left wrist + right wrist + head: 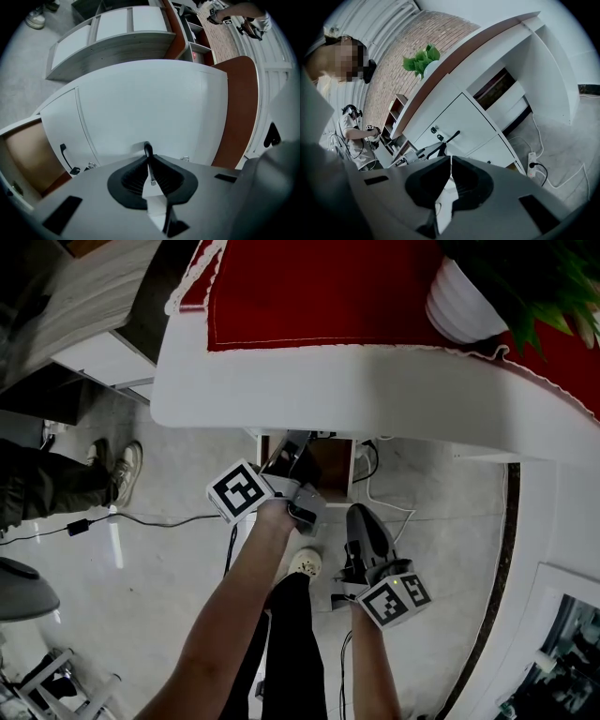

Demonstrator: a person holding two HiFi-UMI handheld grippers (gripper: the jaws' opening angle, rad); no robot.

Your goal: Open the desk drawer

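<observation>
Under the white desk (281,381) stands a white drawer unit (461,123) with black handles. My left gripper (148,154) is shut on a thin black drawer handle (148,149) against a white drawer front (150,108). From above, the left gripper (292,491) sits at the front of the drawer (330,460), whose brown inside shows just beyond the desk edge. A second black handle (65,157) is off to the left. My right gripper (367,538) hangs over the floor to the right, shut on nothing. Its own view shows the drawer unit's upper handle (450,137) and lock (434,129).
A red cloth (319,287) and a plant in a white pot (464,301) sit on the desk. A power strip (532,169) and white cables lie on the floor right of the drawers. A bystander's shoes (122,470) and a black cable (141,518) are to the left. My own shoe (305,563) is below the drawer.
</observation>
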